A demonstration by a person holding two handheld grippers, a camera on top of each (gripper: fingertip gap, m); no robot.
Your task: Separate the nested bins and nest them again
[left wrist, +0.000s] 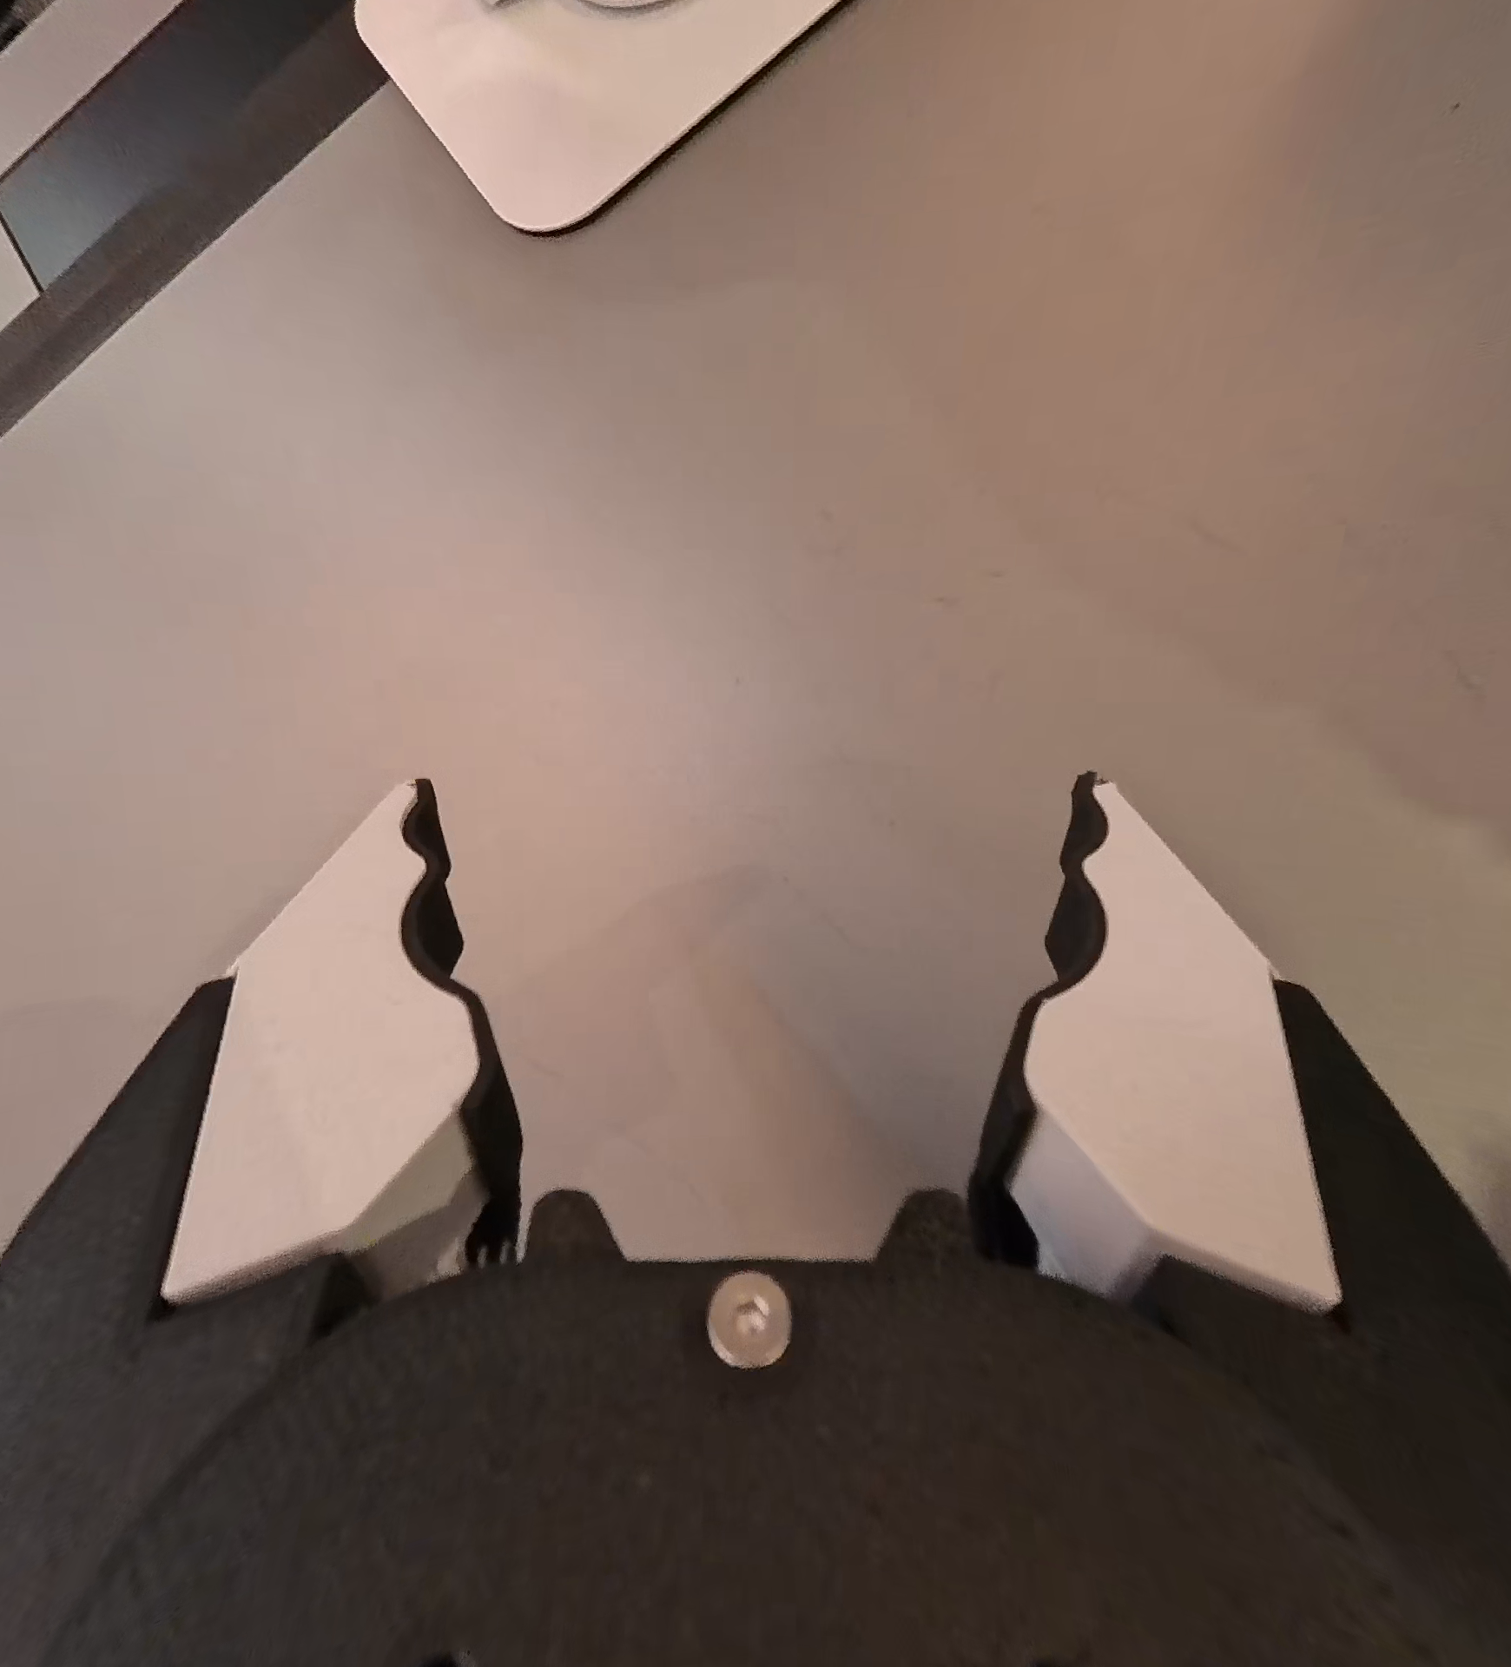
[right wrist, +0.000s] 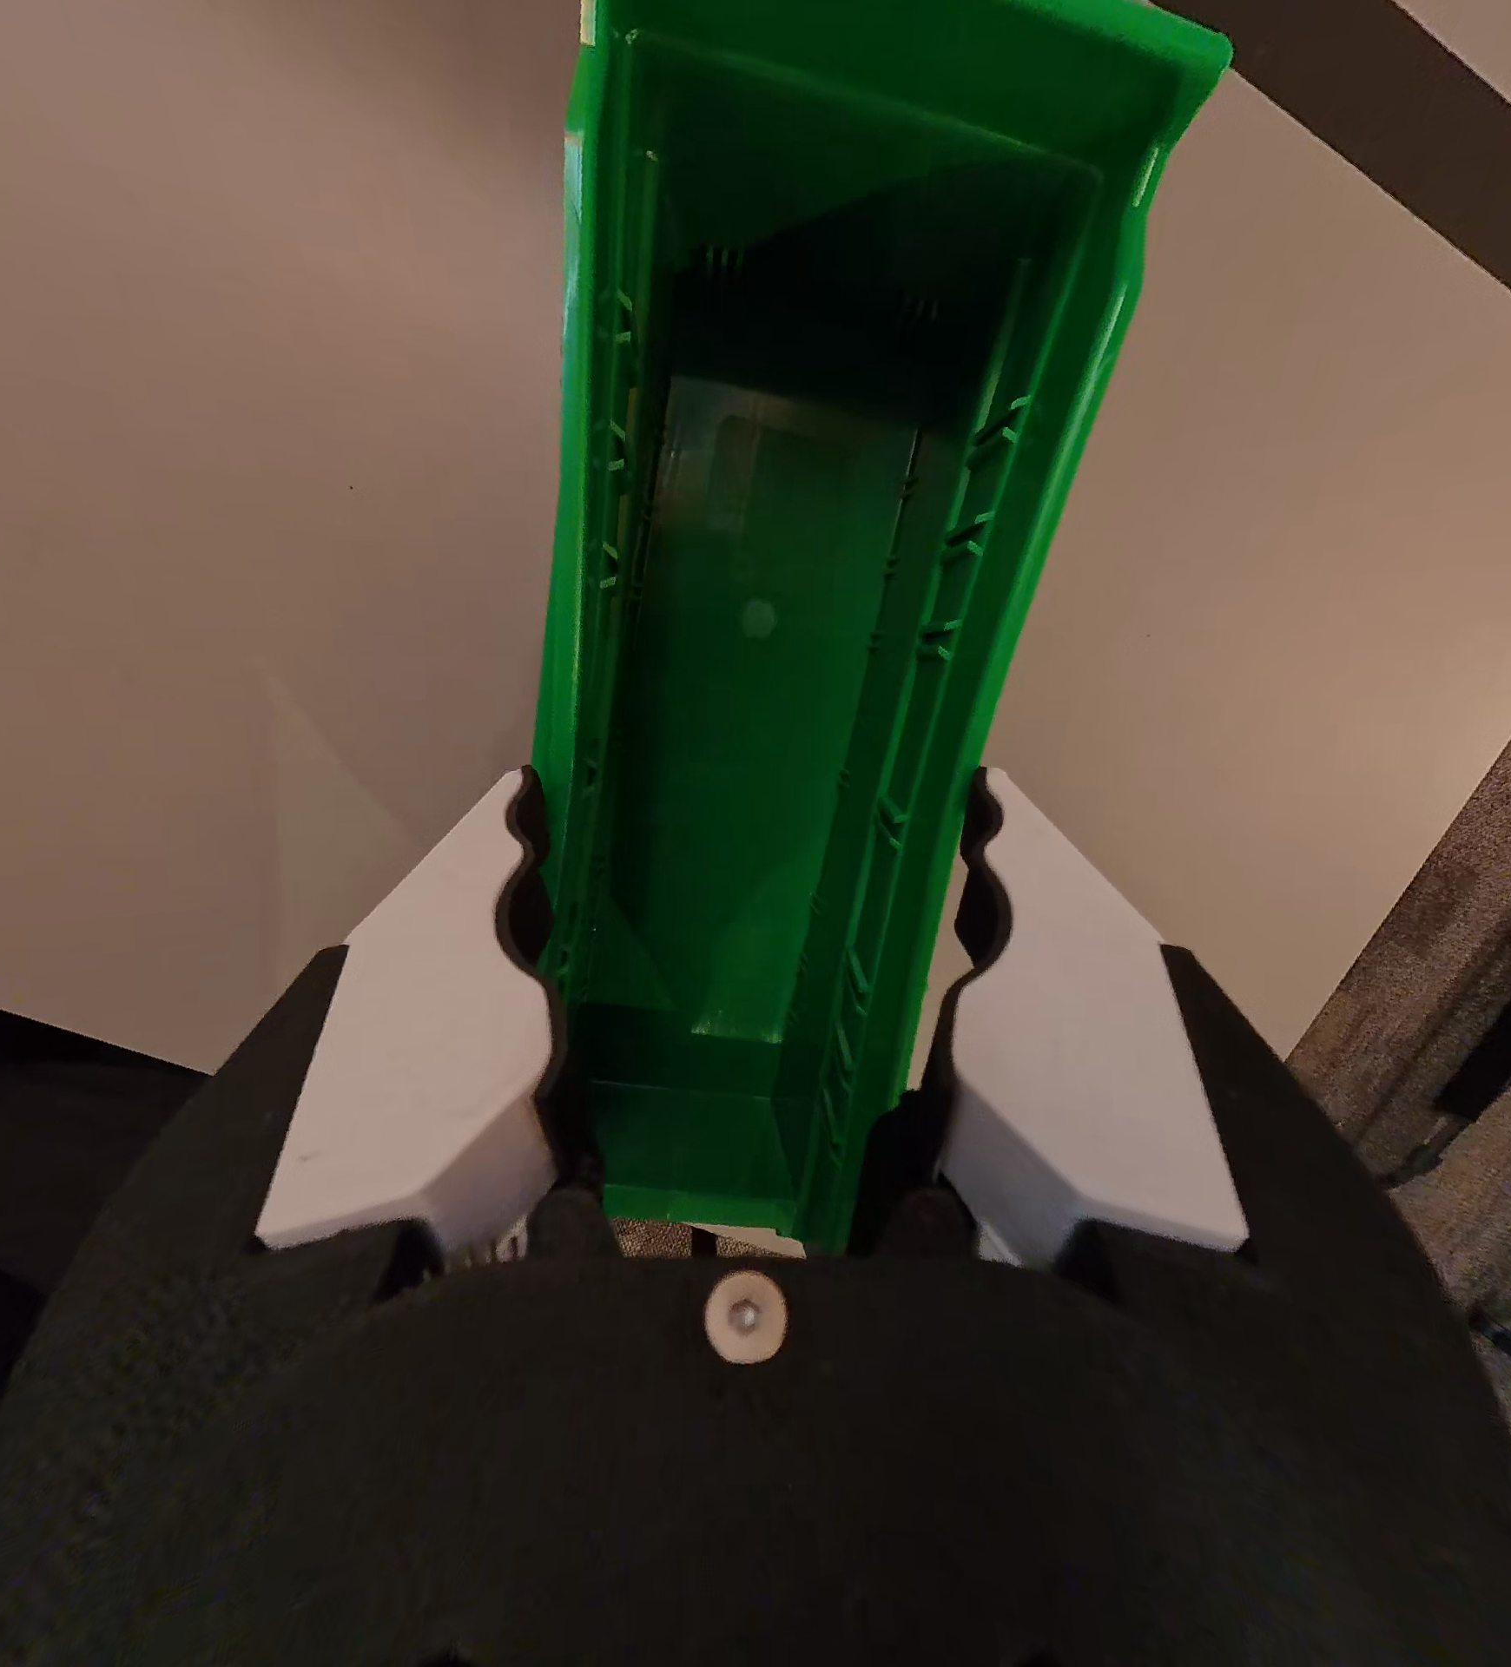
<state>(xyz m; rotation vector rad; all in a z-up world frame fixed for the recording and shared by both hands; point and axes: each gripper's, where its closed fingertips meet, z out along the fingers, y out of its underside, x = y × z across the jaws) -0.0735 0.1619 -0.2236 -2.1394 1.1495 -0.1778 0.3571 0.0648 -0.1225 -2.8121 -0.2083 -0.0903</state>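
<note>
the right gripper (right wrist: 756, 785) is clenched on a long, narrow green bin (right wrist: 788, 631), one finger pressed against each of its long side walls near its closer end. the bin extends away from the camera above a pale surface (right wrist: 192, 451), its open top facing the viewer. nothing loose lies inside it; whether a second bin sits nested within cannot be told. the left gripper (left wrist: 756, 785) is spread wide and empty above the same pale surface, near a white rounded plate (left wrist: 571, 108).
</note>
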